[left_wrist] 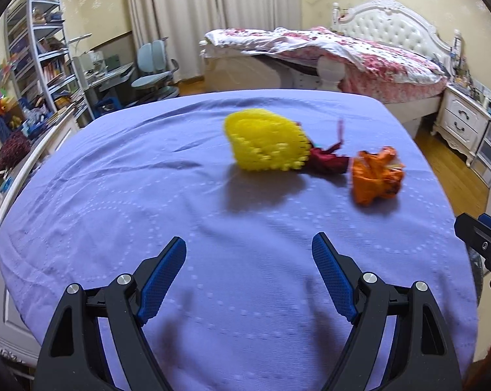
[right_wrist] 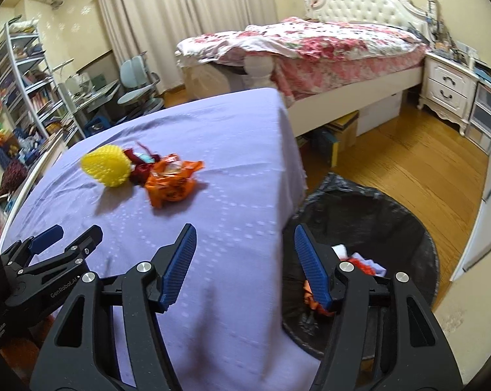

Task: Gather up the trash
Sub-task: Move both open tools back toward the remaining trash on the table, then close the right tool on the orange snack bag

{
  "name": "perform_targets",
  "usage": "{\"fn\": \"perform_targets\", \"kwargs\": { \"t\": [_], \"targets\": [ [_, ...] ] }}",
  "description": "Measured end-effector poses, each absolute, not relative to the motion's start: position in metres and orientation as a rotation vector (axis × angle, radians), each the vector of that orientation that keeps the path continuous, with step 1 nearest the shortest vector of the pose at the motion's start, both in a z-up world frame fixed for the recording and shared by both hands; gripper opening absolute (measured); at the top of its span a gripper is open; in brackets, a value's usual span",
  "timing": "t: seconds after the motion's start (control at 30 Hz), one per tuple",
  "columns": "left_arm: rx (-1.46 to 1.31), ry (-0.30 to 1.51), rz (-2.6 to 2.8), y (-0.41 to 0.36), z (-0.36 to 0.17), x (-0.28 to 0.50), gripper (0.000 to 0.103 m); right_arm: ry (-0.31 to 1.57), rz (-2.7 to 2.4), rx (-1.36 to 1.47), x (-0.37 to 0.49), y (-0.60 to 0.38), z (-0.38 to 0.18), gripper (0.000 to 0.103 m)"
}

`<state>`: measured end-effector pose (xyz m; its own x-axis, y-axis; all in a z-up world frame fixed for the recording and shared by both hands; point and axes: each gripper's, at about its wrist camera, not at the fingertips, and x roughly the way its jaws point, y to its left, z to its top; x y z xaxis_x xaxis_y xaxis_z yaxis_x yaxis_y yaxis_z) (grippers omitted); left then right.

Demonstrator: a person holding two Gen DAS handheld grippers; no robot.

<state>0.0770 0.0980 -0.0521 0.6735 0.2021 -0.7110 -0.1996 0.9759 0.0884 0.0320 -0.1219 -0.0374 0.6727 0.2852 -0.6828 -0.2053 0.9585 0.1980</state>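
On the lilac quilted cloth [left_wrist: 121,195] covering the table, three bits of rubbish lie bunched toward the far side: a yellow foam fruit net [left_wrist: 265,143], a dark red crumpled wrapper [left_wrist: 327,161] touching its right edge, and an orange crinkled snack packet [left_wrist: 376,176] just right of that. Down on the floor at the table's right edge stands a bin lined with a black plastic bag [right_wrist: 376,208], with scraps of white, red and orange already at the bottom.

By the look of it, the job sits between a drop into the bin and the next pick-up. The right gripper [right_wrist: 242,265] hangs over the table's right edge, one finger over the cloth, the other over the bin mouth, jaws apart with nothing in them. The left gripper [left_wrist: 248,277] hovers over the near part of the cloth, tilted downward toward the pile, jaws spread wide and likewise empty.

Next, I'd guess, one gripper has to reach forward to the far pile. The orange packet is nearest the bin side. The pieces touch, so a clean pinch on one without dragging its neighbour will take some care.
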Motion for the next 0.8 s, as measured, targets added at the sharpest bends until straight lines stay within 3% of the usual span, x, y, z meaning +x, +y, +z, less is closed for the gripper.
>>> {"fn": "perform_targets", "kwargs": {
  "t": [0.53, 0.6, 0.63, 0.67, 0.8],
  "targets": [
    [-0.044, 0.82, 0.249, 0.129, -0.054, 0.085, 0.08, 0.841, 0.309, -0.003, 0.079, -0.034, -0.045, 0.068],
    [-0.044, 0.82, 0.245, 0.129, -0.054, 0.086, 0.08, 0.855, 0.303, -0.008, 0.082, -0.032, -0.047, 0.063],
    [-0.044, 0.82, 0.242, 0.128, -0.054, 0.087, 0.081, 0.863, 0.305, -0.002, 0.083, -0.033, -0.048, 0.054],
    [-0.042, 0.82, 0.239, 0.129, -0.054, 0.087, 0.081, 0.868, 0.309, 0.007, 0.083, -0.034, -0.048, 0.051],
    [-0.03, 0.815, 0.223, 0.125, -0.054, 0.092, 0.081, 0.859, 0.29, -0.001, 0.086, -0.037, -0.048, 0.05]
  ]
}}
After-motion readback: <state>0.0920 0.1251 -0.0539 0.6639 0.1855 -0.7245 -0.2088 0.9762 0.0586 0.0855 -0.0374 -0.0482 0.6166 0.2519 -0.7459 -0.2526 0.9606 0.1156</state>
